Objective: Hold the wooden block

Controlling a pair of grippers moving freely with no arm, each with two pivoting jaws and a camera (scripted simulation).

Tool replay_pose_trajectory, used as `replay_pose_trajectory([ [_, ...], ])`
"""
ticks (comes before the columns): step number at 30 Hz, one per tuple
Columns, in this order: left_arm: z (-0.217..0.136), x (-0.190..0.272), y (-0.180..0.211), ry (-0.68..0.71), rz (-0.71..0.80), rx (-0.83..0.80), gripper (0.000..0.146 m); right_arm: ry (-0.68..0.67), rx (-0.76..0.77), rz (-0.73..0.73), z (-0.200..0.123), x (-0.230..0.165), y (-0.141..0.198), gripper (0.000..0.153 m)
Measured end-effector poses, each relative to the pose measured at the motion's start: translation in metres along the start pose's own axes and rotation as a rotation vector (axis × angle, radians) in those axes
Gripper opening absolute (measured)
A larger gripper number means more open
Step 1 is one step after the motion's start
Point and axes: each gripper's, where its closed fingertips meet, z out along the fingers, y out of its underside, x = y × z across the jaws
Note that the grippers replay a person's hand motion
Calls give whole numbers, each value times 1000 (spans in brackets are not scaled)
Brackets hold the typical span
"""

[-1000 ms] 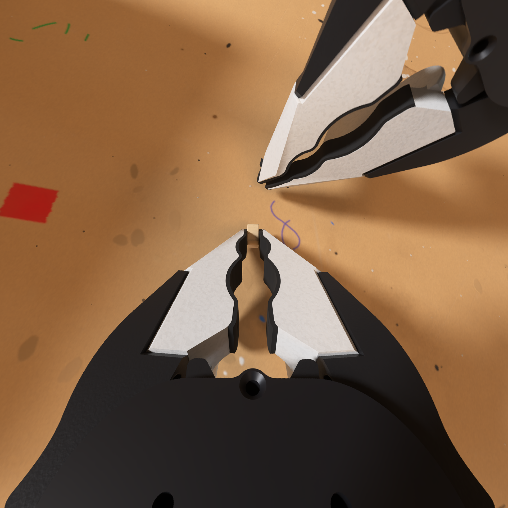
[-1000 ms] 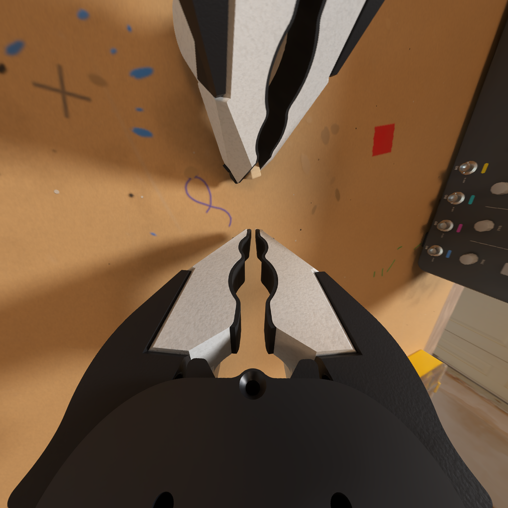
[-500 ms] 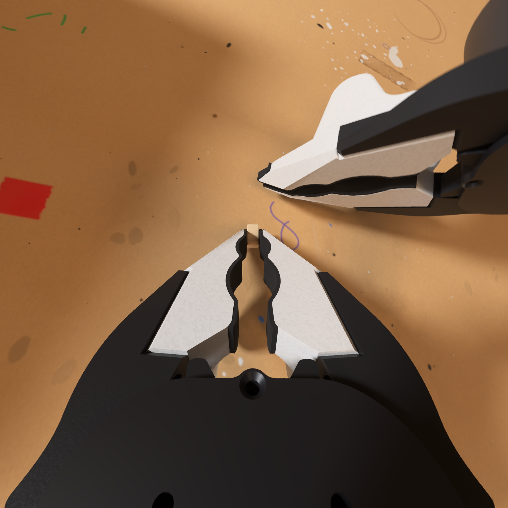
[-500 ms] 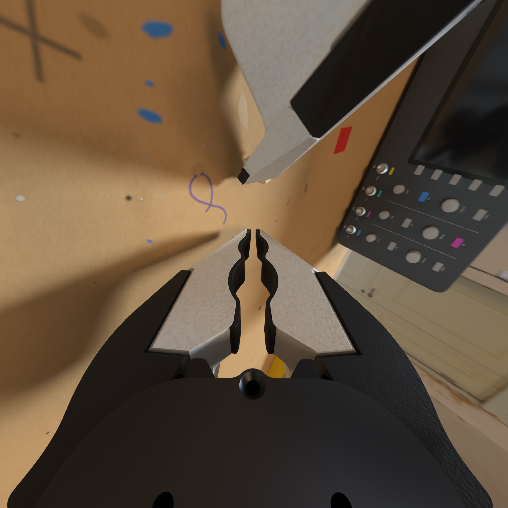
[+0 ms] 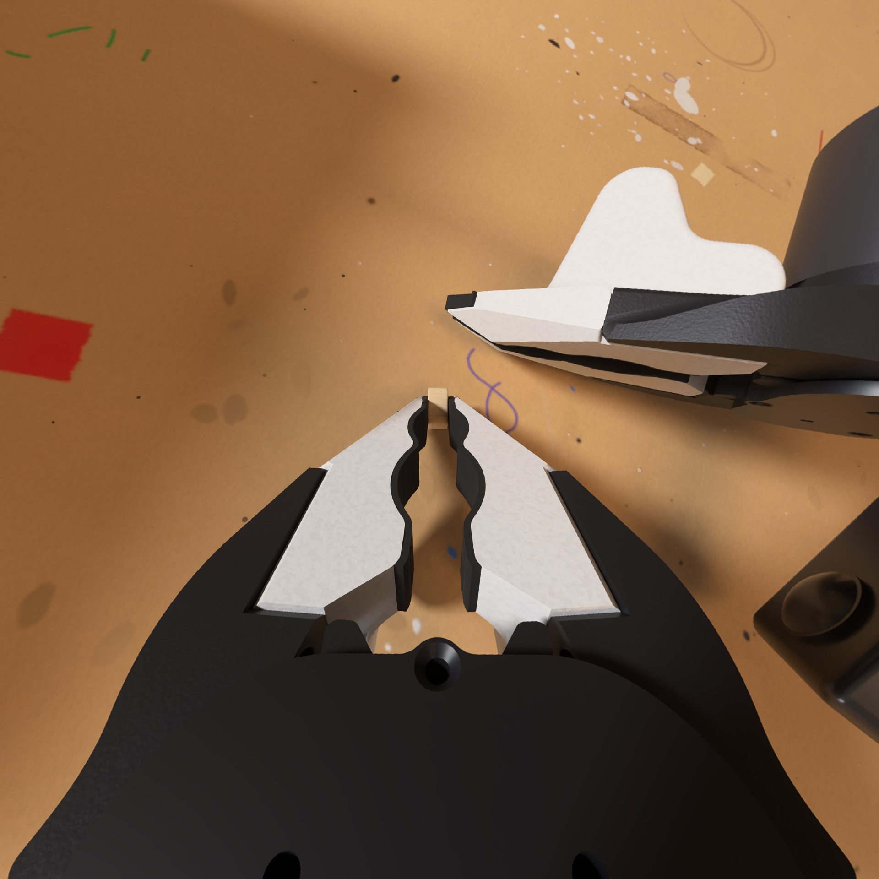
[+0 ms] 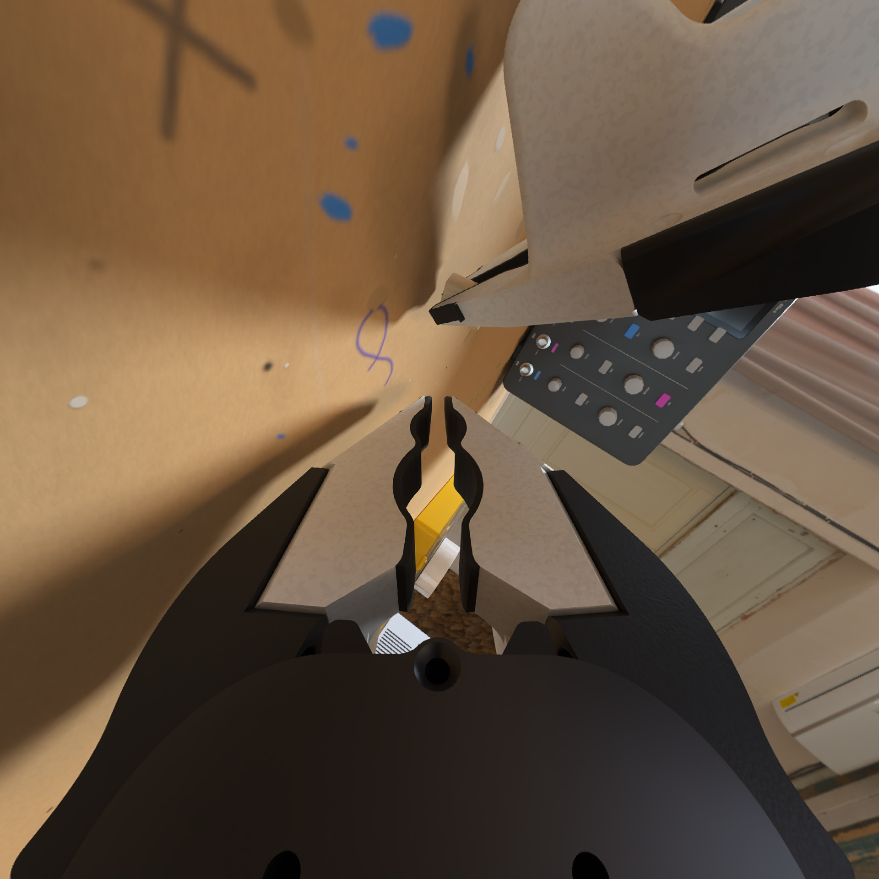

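Though pinched, wooden block [image 5: 437, 404] mostly hidden.

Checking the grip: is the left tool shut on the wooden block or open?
Shut on it: the left tool has the small wooden block pinched between its fingertips.

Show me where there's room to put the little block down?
Bare tabletop lies between the red patch and the left tool holding the block. It is crowded to the right, where the right tool hangs over the purple squiggle.
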Motion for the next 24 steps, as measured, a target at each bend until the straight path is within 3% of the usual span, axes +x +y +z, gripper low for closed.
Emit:
replay_pose_trajectory([
  [3, 0, 0, 0, -15, 12, 0, 7, -8, 23, 14, 1, 1, 1, 4],
  [9, 0, 0, 0, -52, 39, -3, 7, -68, 90, 206, 2, 0, 5, 5],
  [20, -2, 5, 2, -25, 56, -22, 7, -77, 103, 217, 5, 5, 12, 10],
  [24, -5, 8, 3, -18, 75, -29, 7, -164, 150, 378, 7, 8, 26, 9],
])
